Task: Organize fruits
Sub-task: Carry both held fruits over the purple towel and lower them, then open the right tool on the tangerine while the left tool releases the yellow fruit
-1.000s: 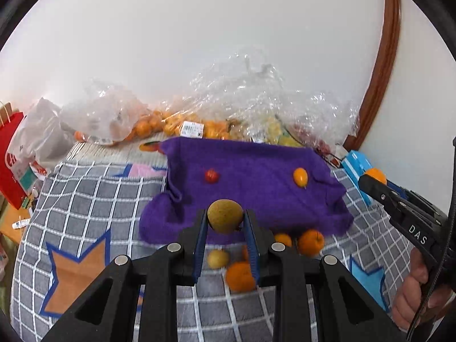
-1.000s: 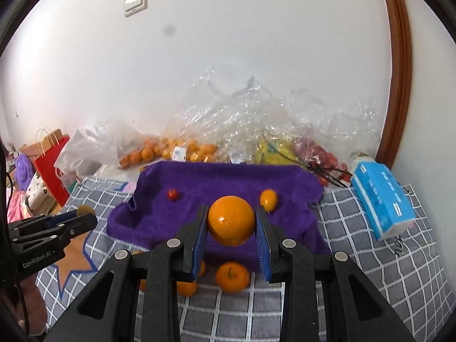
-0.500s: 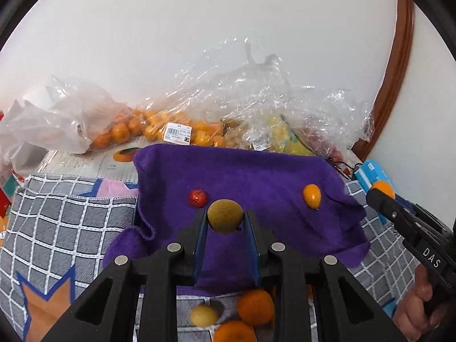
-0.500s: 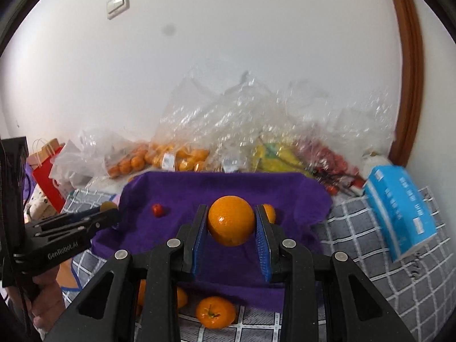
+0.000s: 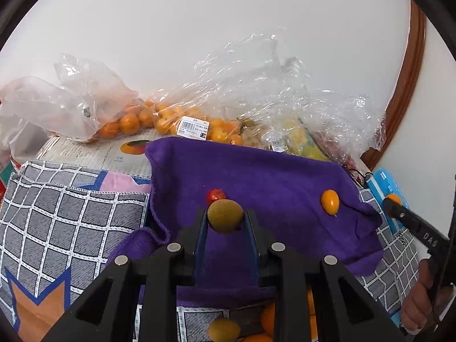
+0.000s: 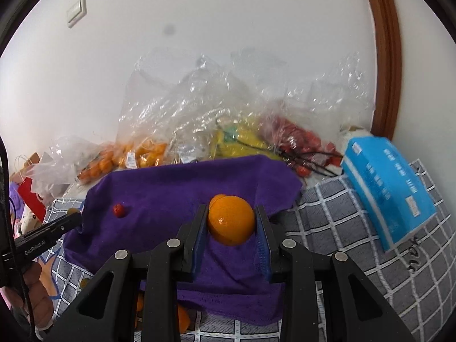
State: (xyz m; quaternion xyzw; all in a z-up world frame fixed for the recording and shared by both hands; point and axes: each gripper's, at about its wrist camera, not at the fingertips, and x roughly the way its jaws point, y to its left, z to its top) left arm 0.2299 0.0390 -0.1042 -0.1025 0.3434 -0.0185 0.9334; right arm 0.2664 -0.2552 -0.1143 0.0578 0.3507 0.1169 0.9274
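My left gripper [image 5: 225, 222] is shut on a brown-green kiwi [image 5: 225, 216] and holds it over the purple towel [image 5: 270, 176], just in front of a small red fruit [image 5: 215, 194]. A small orange kumquat [image 5: 330, 201] lies on the towel to the right. My right gripper [image 6: 231, 225] is shut on a large orange [image 6: 230, 220] over the same towel [image 6: 171, 193]; the kumquat [image 6: 217, 198] peeks out behind it and the red fruit [image 6: 118, 209] lies to the left. Loose fruits [image 5: 223, 329] lie in front of the towel.
Clear plastic bags of oranges [image 5: 134, 121] and other fruit [image 6: 239, 136] stand along the wall behind the towel. A blue tissue pack [image 6: 387, 188] lies at the right on the grey checked cloth [image 5: 57, 213]. Each gripper shows at the edge of the other's view.
Both grippers have moved forward over the purple towel, still holding their fruits. The loose fruits have dropped to the bottom edge of the views.
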